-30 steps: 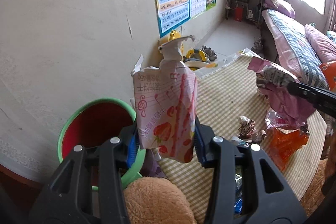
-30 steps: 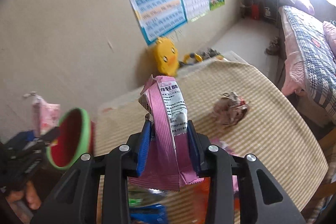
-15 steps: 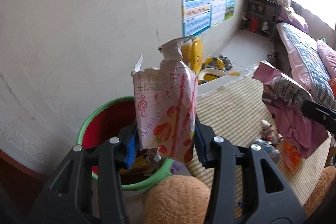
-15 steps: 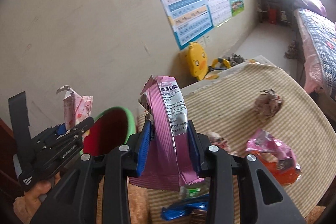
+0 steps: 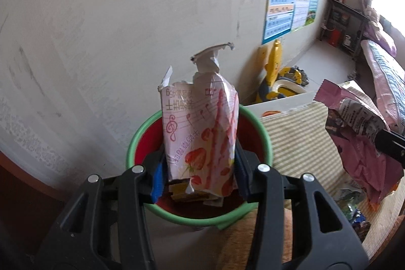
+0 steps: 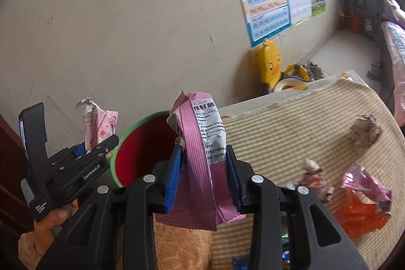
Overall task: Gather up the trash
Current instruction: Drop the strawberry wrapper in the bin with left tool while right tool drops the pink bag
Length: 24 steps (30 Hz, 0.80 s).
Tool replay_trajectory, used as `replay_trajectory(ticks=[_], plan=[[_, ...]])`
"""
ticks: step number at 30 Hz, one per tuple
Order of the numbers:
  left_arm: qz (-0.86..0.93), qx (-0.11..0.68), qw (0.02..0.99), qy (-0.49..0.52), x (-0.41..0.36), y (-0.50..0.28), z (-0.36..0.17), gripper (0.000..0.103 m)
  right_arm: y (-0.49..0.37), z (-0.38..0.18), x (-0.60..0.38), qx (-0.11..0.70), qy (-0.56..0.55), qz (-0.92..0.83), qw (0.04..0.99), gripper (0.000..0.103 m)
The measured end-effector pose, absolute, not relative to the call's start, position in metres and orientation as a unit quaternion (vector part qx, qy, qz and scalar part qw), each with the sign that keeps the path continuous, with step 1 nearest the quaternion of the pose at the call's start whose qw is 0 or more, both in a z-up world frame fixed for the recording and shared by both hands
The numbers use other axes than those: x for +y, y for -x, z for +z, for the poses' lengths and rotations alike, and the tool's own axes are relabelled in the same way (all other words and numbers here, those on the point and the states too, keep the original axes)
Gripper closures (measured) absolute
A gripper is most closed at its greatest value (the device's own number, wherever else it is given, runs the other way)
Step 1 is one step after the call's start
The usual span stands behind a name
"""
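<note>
My left gripper [image 5: 200, 168] is shut on a torn pink-and-white strawberry wrapper [image 5: 202, 133], held upright right above the mouth of a red bin with a green rim [image 5: 263, 133]. Scraps lie in the bin's bottom. My right gripper [image 6: 205, 173] is shut on a pink and grey snack wrapper [image 6: 200, 143], just right of the same bin [image 6: 141, 143]. In the right wrist view the left gripper [image 6: 88, 151] with its wrapper [image 6: 97, 128] hangs at the bin's left rim. The pink wrapper [image 5: 359, 128] also shows at the right of the left wrist view.
A table with a striped cloth [image 6: 291, 128] carries a crumpled paper ball [image 6: 364, 133], an orange and pink wrapper [image 6: 359, 199] and more scraps near the front. A tan plush [image 6: 182, 244] lies below the grippers. A yellow duck toy [image 6: 270, 65] stands by the wall.
Both grippers have swung left toward the bin with their wrappers still held. The strawberry wrapper now hangs over the bin's mouth; the pink wrapper has come close beside the bin.
</note>
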<state>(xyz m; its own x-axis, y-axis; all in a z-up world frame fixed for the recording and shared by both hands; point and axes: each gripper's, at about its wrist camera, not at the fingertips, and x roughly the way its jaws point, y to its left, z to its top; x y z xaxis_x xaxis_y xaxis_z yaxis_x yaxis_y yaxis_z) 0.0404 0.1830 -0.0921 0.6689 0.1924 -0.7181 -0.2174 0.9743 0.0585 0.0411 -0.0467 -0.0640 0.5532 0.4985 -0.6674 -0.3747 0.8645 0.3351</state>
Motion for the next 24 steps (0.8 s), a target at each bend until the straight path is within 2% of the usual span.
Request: replay_trajectory(ticks=[24], plan=[[0.133, 0.448, 0.883, 0.041, 0.228, -0.07, -0.142, 0.059, -0.087, -0.094, 0.043, 0.45, -0.065, 0.302, 0.838, 0.07]])
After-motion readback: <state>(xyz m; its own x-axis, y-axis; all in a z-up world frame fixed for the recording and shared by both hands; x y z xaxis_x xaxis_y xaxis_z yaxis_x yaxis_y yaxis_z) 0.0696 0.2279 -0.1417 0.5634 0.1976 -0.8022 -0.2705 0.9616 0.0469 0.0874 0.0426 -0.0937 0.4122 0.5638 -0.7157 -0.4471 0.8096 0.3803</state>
